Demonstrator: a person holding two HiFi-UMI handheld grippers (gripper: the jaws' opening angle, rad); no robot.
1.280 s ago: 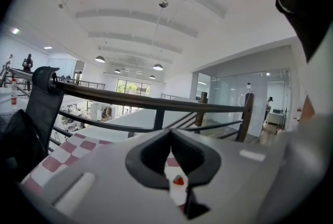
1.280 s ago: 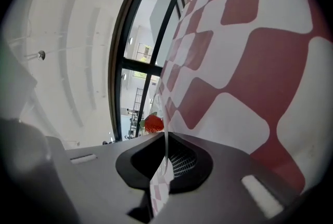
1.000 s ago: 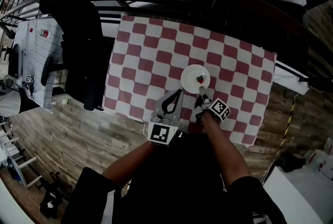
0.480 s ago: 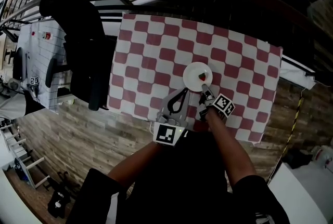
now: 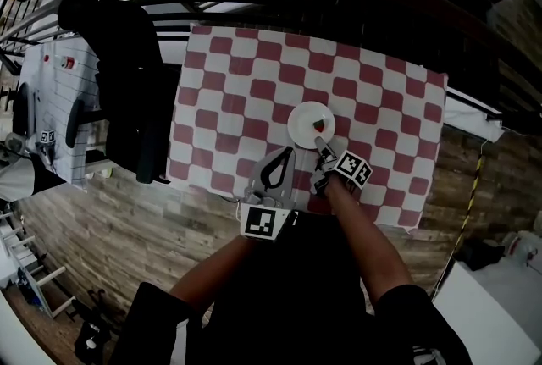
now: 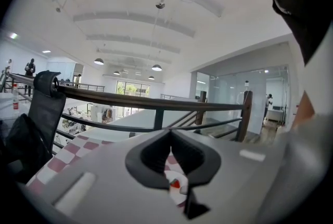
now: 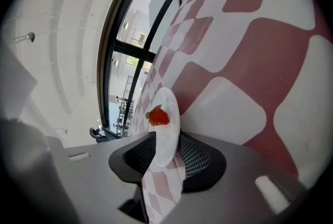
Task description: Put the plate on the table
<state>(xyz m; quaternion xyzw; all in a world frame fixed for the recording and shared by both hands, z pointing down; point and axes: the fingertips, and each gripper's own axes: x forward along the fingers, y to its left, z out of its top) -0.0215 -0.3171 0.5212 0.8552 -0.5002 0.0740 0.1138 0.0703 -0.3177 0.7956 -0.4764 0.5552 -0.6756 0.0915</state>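
No legible text, brands or numbers anywhere, only black-and-white square markers (image 5: 265, 222), not readable as writing

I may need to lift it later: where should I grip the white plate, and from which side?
The near rim of the plate, from the person's side, one finger above, one below: it lies flat on the checkered cloth, and the strawberry sits mid-plate, leaving the rim free. The right gripper, jaws opening, straddles that rim.
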